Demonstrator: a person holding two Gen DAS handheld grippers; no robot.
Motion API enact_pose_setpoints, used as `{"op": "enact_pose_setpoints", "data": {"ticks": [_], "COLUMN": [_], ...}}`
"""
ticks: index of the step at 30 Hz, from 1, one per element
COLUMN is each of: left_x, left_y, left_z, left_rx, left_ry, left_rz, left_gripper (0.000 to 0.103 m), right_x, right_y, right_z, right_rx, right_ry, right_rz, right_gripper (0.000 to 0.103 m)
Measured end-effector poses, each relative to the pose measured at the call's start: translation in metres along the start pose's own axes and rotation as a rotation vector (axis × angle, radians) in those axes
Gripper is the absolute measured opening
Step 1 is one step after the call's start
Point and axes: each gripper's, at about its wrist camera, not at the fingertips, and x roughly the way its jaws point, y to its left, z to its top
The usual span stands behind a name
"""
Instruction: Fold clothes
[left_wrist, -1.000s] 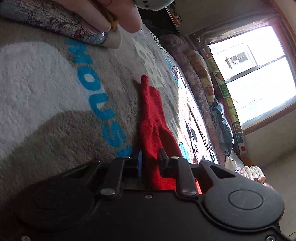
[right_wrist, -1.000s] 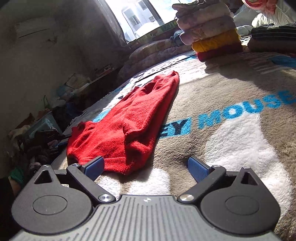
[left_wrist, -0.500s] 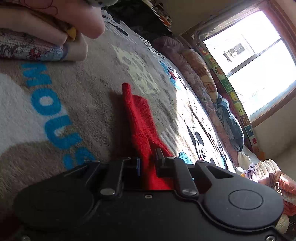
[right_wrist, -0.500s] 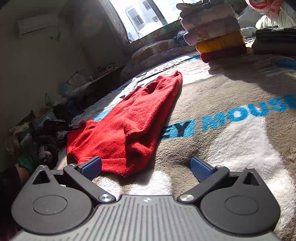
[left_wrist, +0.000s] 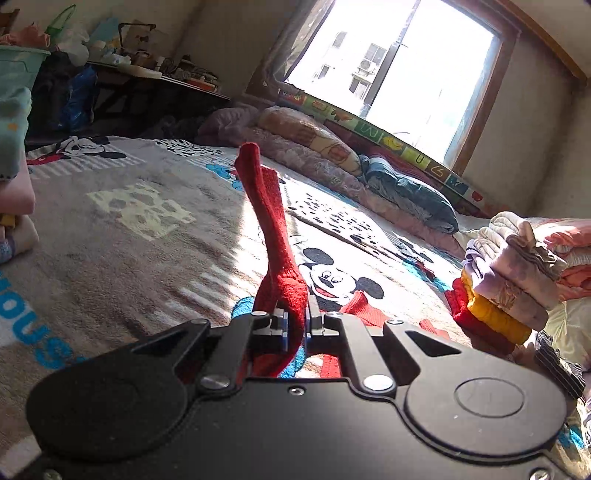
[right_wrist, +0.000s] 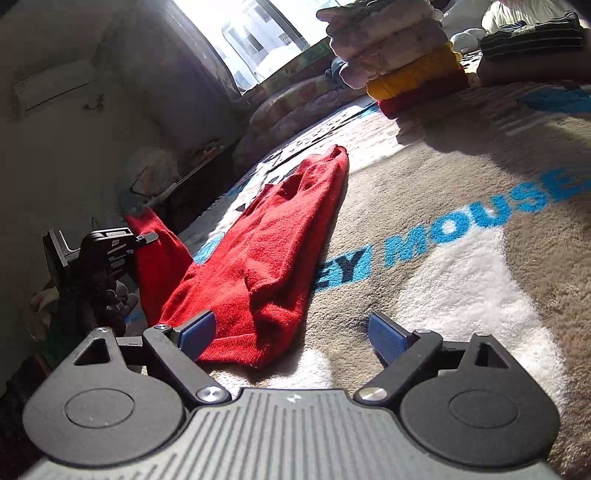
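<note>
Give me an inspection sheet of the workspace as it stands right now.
Surface: cartoon-print blanket, sunlit, rumpled pile.
Job's things: red sweater lying flat except one edge lifted; folded stack at the far side; dark folded pile beside it.
Clutter: rolled bedding under the window; loaded side table.
Grippers: left hand-held gripper shut on the sweater's raised part; right hand-held gripper open, low by the hem.
Cables: nothing seen.
Surroundings: bright window; wall air conditioner.
</note>
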Motion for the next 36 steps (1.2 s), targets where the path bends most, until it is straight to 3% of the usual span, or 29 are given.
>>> {"op": "enact_pose_setpoints", "data": {"ticks": [12, 21, 29, 31, 33, 36], "left_x": [0.012, 0.014, 0.031, 0.038, 0.026, -0.009], "left_y": [-0.117, -0.198, -0.244, -0.247, -0.239, -0.212], "left_z": [-0.032, -0.05, -0.107, -0.123, -0.123, -0.105], "left_rx": [0.192, 0.318, 0.492, 0.536, 0.514, 0.423], "left_ry": [0.114, 0.142, 0.247, 0.347, 0.348, 0.286], "left_rz": [-0.099, -0.157, -0.176, -0.236, -0.286, -0.34], "left_gripper": [0.004, 0.003, 0.003, 0.019, 0.044, 0.052], "right_x": [-0.017, -0.023, -0.02, -0.02, -0.017, -0.01], "right_y": [-0.026, -0.035, -0.065, -0.074, -0.079, -0.079], "right_z": [0.016, 0.026, 0.025, 0.023, 0.022, 0.024], "right_rx": [0.175, 0.24, 0.422, 0.473, 0.496, 0.498], "right_ry": [-0.096, -0.146, -0.194, -0.206, -0.21, -0.203], "right_rz": [0.073, 0.138, 0.163, 0.161, 0.162, 0.163], "right_gripper": [0.088, 0.088, 0.088, 0.088, 0.088, 0.088]}}
